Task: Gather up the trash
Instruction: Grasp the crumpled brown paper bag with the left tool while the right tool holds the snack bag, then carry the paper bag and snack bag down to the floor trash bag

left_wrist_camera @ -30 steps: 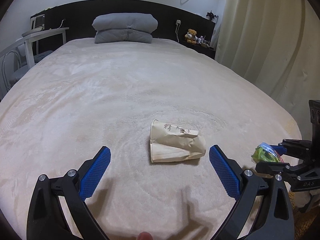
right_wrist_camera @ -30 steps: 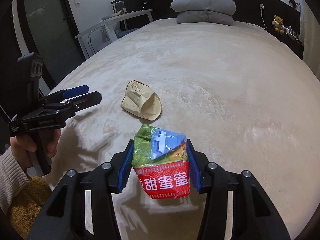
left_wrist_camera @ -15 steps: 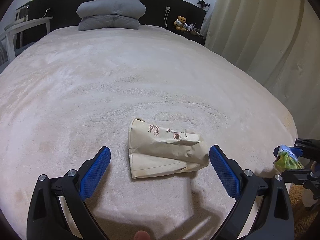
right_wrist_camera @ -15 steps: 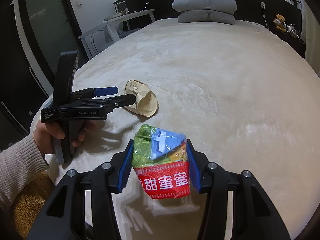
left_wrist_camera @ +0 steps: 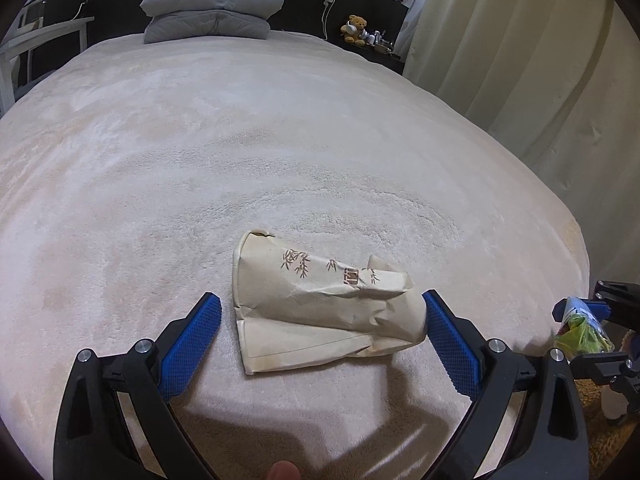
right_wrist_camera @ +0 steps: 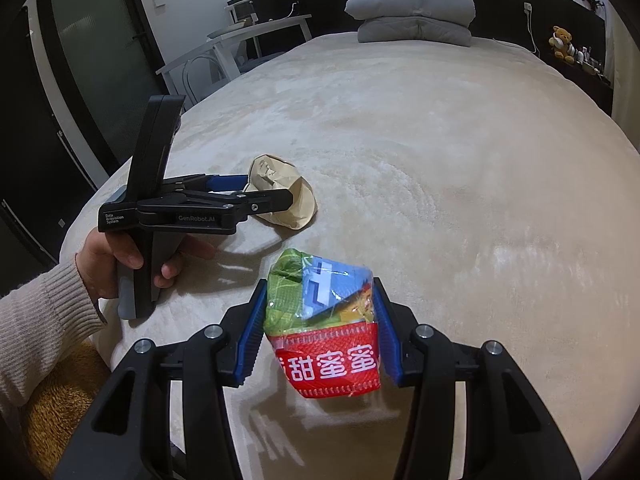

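Note:
A crumpled beige paper bag (left_wrist_camera: 324, 308) with brown leaf prints lies on the cream bed cover (left_wrist_camera: 240, 140). My left gripper (left_wrist_camera: 320, 332) is open, its blue pads on either side of the bag; the right pad is at the bag's edge, the left one a little apart. From the right wrist view the bag (right_wrist_camera: 292, 196) shows between the left gripper's (right_wrist_camera: 260, 190) fingers. My right gripper (right_wrist_camera: 320, 332) is shut on a colourful snack packet (right_wrist_camera: 324, 332), red at the bottom, green and blue on top. The packet (left_wrist_camera: 580, 326) also shows at the far right of the left wrist view.
Grey folded pillows (left_wrist_camera: 214, 8) lie at the head of the bed against a dark headboard. A teddy bear (left_wrist_camera: 354, 28) sits on a shelf at the back right. Curtains (left_wrist_camera: 540, 60) hang on the right. A white desk and chair (right_wrist_camera: 224, 56) stand left of the bed.
My left gripper has moved forward and down to the paper bag, which now sits between its pads. The right gripper has kept still with the packet.

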Demonstrator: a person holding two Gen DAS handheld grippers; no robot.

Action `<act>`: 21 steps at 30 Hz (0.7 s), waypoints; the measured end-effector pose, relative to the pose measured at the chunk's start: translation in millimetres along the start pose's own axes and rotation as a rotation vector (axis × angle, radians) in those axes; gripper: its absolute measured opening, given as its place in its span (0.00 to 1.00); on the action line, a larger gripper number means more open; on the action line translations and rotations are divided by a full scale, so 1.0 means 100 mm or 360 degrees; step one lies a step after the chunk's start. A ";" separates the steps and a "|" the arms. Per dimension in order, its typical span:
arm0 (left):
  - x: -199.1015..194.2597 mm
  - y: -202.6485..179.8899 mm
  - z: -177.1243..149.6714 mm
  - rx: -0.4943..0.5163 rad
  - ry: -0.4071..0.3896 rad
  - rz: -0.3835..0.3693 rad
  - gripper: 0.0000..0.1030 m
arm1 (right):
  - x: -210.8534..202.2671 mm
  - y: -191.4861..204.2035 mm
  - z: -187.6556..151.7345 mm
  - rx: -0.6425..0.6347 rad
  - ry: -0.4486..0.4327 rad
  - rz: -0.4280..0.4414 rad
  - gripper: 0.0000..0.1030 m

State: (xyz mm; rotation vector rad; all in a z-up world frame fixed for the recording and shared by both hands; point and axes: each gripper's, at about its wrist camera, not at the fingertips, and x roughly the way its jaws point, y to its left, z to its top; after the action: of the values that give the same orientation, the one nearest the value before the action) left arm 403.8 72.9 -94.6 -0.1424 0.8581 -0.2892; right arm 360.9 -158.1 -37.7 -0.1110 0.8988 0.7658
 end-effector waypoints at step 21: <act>0.02 -0.19 0.03 0.0076 0.0029 0.0088 0.80 | 0.05 -0.02 0.06 0.0006 -0.0013 -0.0036 0.48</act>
State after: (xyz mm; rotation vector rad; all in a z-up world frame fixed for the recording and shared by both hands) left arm 403.5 54.5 -89.6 -0.0717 0.8711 -0.2591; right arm 368.2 -154.5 -38.4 -0.1146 0.8898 0.7432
